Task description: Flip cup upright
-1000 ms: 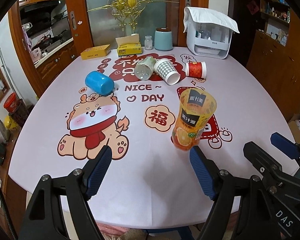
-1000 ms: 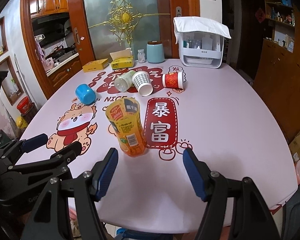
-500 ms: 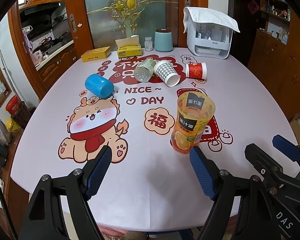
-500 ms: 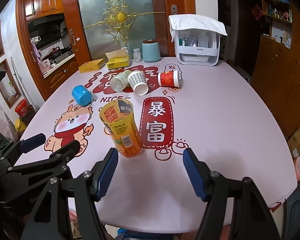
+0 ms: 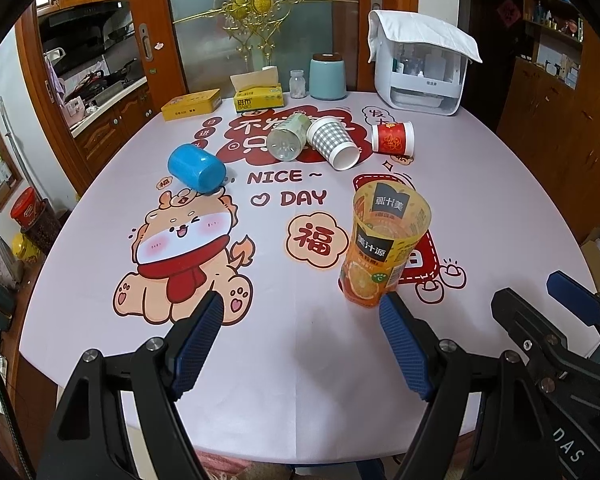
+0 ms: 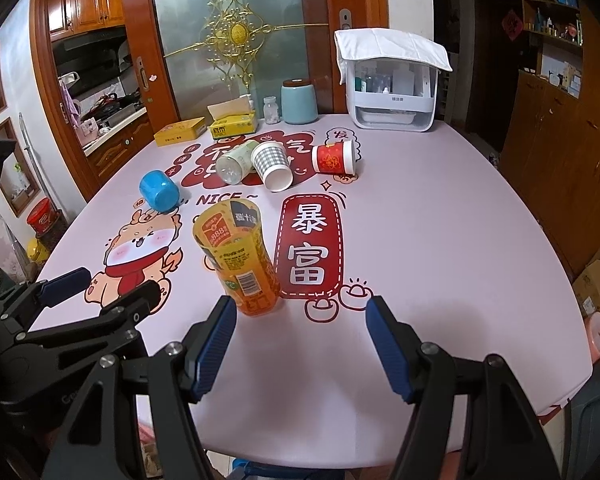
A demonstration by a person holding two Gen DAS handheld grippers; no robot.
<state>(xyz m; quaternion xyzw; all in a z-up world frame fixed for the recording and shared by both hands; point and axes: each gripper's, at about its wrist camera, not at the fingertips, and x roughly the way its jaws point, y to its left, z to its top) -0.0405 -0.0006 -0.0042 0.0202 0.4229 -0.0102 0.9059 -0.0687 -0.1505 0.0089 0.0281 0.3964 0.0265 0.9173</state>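
An orange juice-label cup (image 5: 384, 248) stands upright on the table, mouth up; it also shows in the right wrist view (image 6: 240, 260). A blue cup (image 5: 197, 167) (image 6: 159, 191), a clear cup (image 5: 288, 140) (image 6: 234, 165), a checked paper cup (image 5: 334, 142) (image 6: 272, 164) and a red paper cup (image 5: 393, 138) (image 6: 334, 157) lie on their sides farther back. My left gripper (image 5: 300, 340) is open and empty, just short of the orange cup. My right gripper (image 6: 300, 338) is open and empty, to the right of that cup.
At the table's back edge stand a yellow tin (image 5: 191, 105), a tissue box (image 5: 258, 94), a small jar (image 5: 297, 85), a teal canister (image 5: 327, 78) and a white covered box (image 5: 420, 68). A kitchen doorway lies left, wooden cabinets right.
Both grippers have drawn back slightly toward the near table edge. The cups have not moved.
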